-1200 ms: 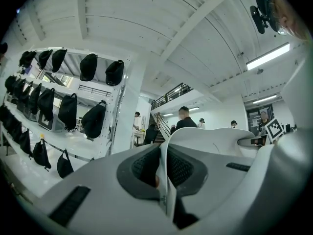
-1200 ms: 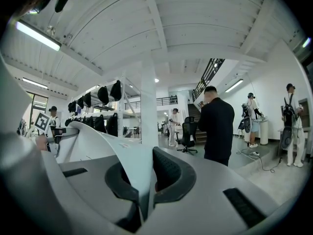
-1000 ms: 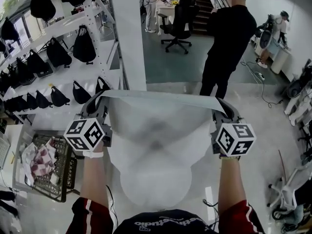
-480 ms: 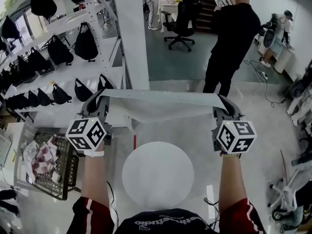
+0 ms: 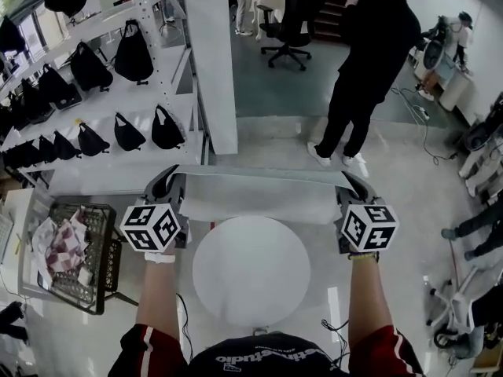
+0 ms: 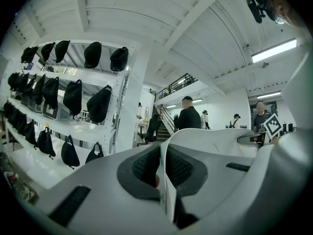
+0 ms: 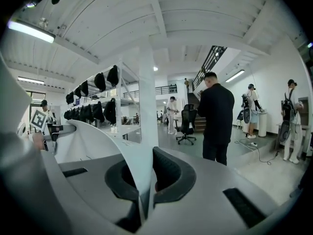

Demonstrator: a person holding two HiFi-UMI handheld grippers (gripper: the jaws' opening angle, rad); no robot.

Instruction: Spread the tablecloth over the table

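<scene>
The left hand-held gripper [image 5: 174, 181] is clenched on one end of the white tablecloth [image 5: 259, 199], whose edge runs up between its dark ribbed pads. The right hand-held gripper [image 5: 346, 184] pinches the other end the same way. The cloth is stretched flat between them, at 12 o'clock from the round white desk [image 5: 251, 273]. Its lower fold overlaps the desk's far rim; I cannot tell whether they touch. Each marker cube carries black-and-white squares and no words. The pale lettering on the wearer's dark shirt [image 5: 255, 358] is too small to read. A black wire basket [image 5: 102, 281] sits at 9 o'clock from the desk and holds a red-checked cloth [image 5: 59, 246]. Shelves of black bags [image 5: 130, 53] stand at 10 o'clock, and a person in black [image 5: 369, 45] at 1 o'clock.
</scene>
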